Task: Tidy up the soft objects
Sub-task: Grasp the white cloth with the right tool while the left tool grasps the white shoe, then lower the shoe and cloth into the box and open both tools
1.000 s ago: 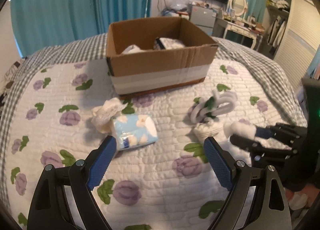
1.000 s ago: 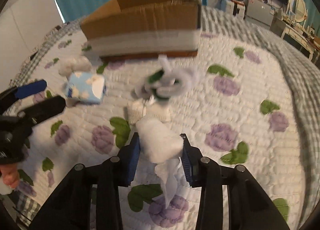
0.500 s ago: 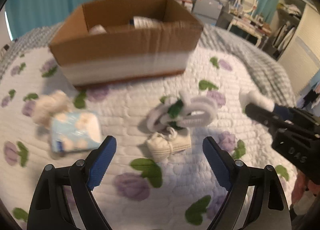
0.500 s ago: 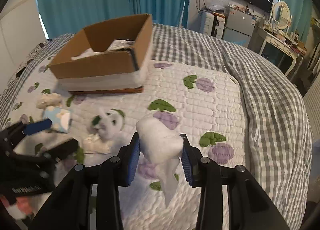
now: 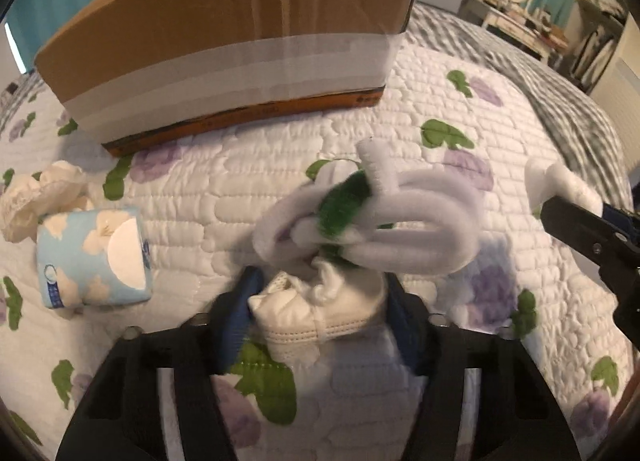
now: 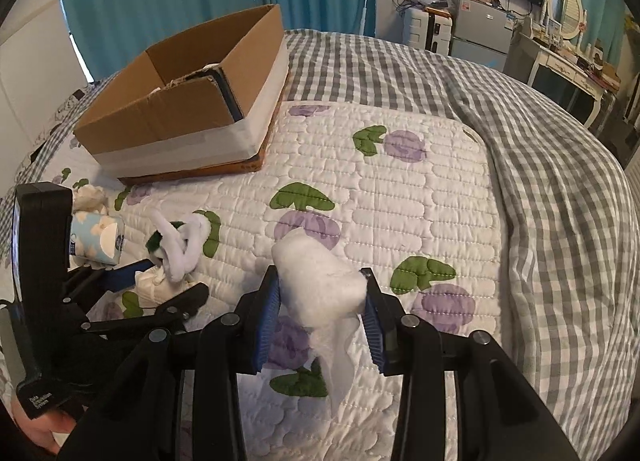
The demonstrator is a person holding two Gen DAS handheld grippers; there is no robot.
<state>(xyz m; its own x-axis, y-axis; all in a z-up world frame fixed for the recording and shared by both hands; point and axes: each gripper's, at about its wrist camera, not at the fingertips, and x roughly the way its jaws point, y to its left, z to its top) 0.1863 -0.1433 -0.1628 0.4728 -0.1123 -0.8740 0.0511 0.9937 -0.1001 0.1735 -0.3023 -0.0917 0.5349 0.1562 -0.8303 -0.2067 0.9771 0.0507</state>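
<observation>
My left gripper [image 5: 320,301] is closed around a small white folded cloth bundle [image 5: 320,313] on the quilt, its blue pads touching both sides. A white and green fuzzy coil [image 5: 372,221] lies just beyond it. My right gripper [image 6: 320,317] is shut on a white cotton wad [image 6: 320,285] and holds it above the quilt; it also shows in the left wrist view [image 5: 560,185]. The cardboard box [image 6: 192,101] stands at the back with soft items inside. The left gripper [image 6: 160,281] shows in the right wrist view.
A blue flowered tissue pack [image 5: 92,257] and a cream lace bundle [image 5: 40,193] lie left on the quilt [image 6: 400,189]. A checked grey blanket [image 6: 560,181] covers the bed's right side. A dresser, fridge and TV stand behind.
My left gripper moved forward and down to the white cloth bundle and closed on it. My right gripper lifted and swung right with the cotton wad.
</observation>
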